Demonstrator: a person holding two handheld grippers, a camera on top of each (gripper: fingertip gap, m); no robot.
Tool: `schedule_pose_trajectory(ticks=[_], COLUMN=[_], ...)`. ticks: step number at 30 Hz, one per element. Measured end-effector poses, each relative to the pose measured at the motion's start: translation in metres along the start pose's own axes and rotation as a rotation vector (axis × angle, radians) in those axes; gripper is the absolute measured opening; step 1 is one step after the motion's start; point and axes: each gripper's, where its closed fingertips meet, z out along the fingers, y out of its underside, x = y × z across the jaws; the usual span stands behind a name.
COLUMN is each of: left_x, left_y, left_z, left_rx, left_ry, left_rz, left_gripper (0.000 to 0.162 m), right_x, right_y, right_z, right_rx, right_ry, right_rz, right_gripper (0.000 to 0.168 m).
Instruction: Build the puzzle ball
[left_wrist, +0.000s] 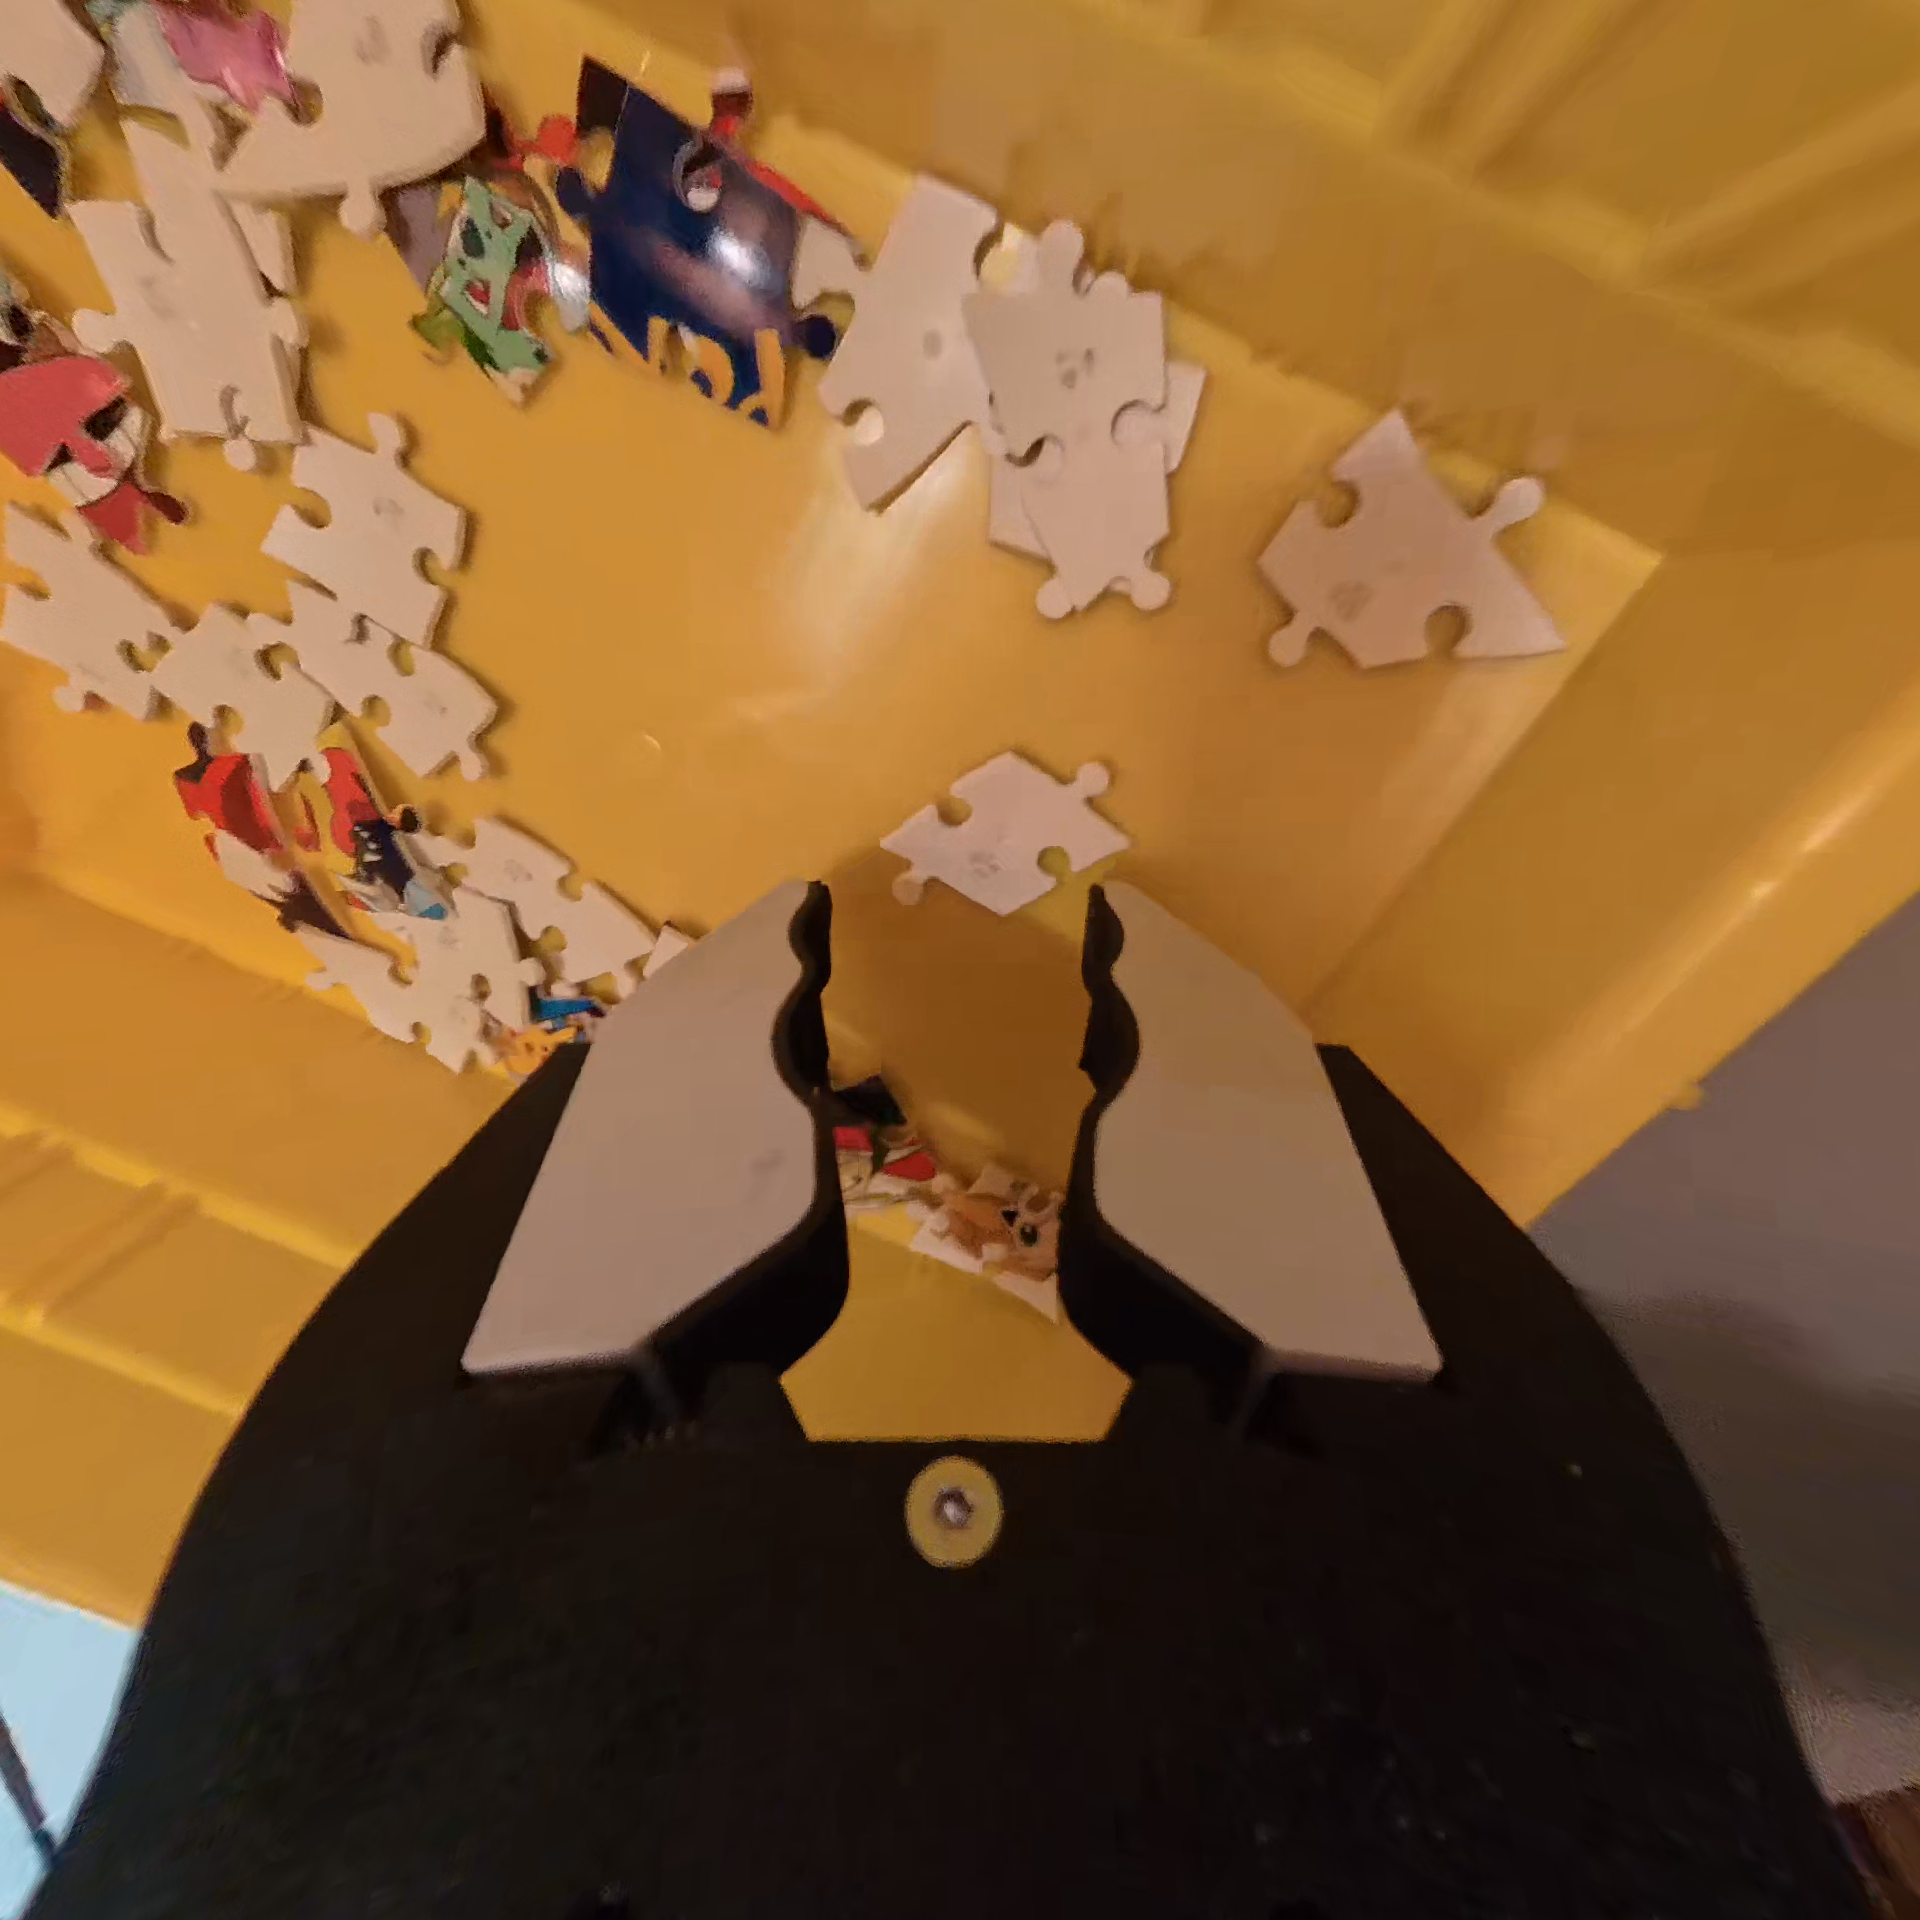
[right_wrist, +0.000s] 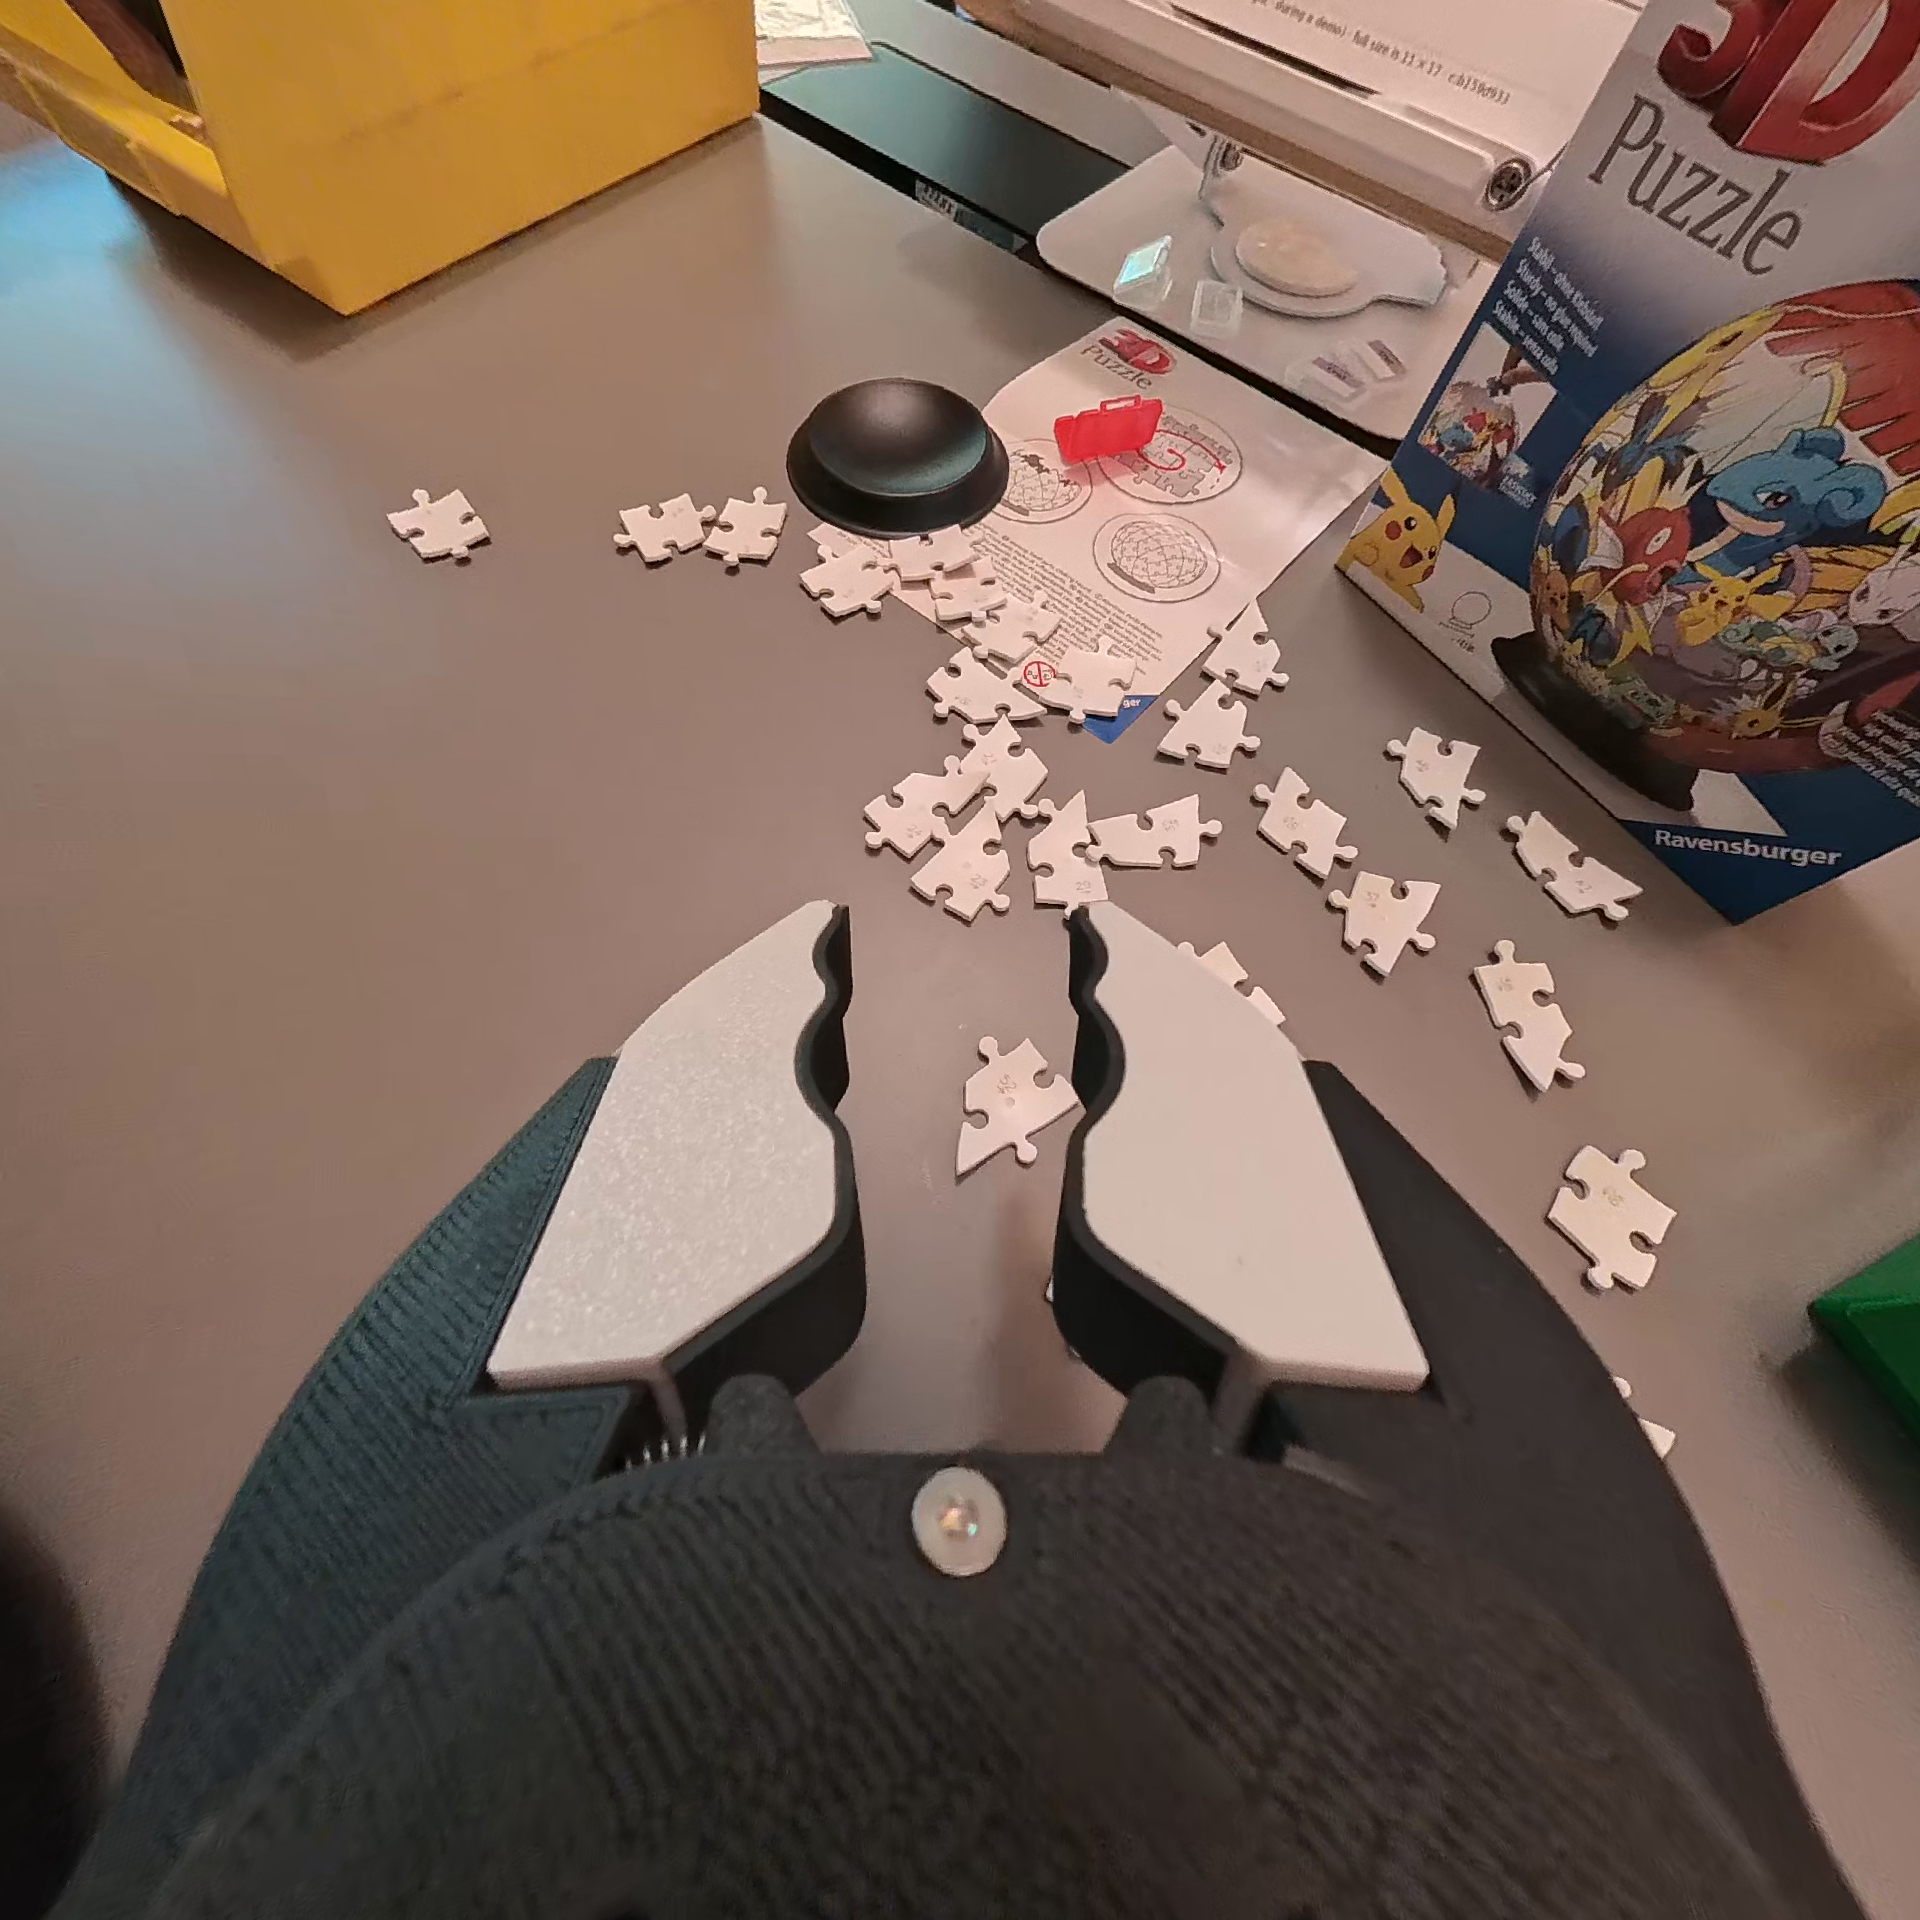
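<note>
My left gripper (left_wrist: 956, 914) hangs open and empty inside the yellow bin (left_wrist: 1558, 260), over loose puzzle pieces (left_wrist: 364, 520). My right gripper (right_wrist: 961, 920) is likewise open and empty above the grey table (right_wrist: 364, 779), with a white piece (right_wrist: 1008, 1107) lying between its fingers.

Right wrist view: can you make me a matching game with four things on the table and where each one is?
Things:
1. black stand
2. red case
3. puzzle box
4. yellow bin

Places:
A. far left corner of the table
B. standing upright at the right
C. lying on the instruction sheet
D. on the grey table, just left of the sheet

Pairs: 1-D, 2-C, 3-B, 4-A
</note>
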Motion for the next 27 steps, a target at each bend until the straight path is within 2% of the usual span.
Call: schedule_pose_trajectory(ticks=[1, 5, 6, 7, 13, 17, 21, 24, 27], left_x=[0.003, 0.008, 0.007, 0.007, 0.008, 0.008, -0.003, -0.002, 0.035], left_y=[-0.001, -0.011, -0.011, -0.011, -0.011, -0.014, -0.031, -0.053, -0.102], left_z=[0.002, 0.004, 0.004, 0.004, 0.004, -0.003, -0.045, -0.106, -0.176], left_rx=[-0.008, 0.023, 0.020, 0.018, 0.010, 0.082, 0.313, 0.577, 0.930], left_ry=[0.033, 0.115, 0.110, 0.107, 0.086, 0.038, -0.070, -0.148, -0.111], left_rz=[-0.003, -0.059, -0.066, -0.077, -0.117, -0.151, -0.292, -0.432, -0.484], left_gripper=[0.044, 0.041, 0.040, 0.030, 0.028, 0.026, 0.026, 0.027, 0.026], right_x=[0.000, 0.000, 0.001, 0.002, 0.000, -0.001, 0.004, 0.002, -0.018], right_y=[0.000, 0.002, 0.003, 0.003, 0.001, 0.003, -0.006, -0.022, -0.046], right_z=[0.000, 0.000, -0.001, -0.001, 0.002, 0.001, -0.007, -0.009, -0.004], right_rx=[-0.001, -0.006, -0.009, -0.008, 0.005, -0.004, 0.062, 0.167, 0.303], right_ry=[0.000, 0.001, 0.004, 0.006, -0.007, -0.007, 0.017, 0.037, 0.025], right_rz=[-0.001, -0.008, -0.007, -0.004, 0.003, -0.030, -0.037, -0.048, -0.073], right_gripper=[0.041, 0.041, 0.041, 0.041, 0.040, 0.041, 0.041, 0.041, 0.042])
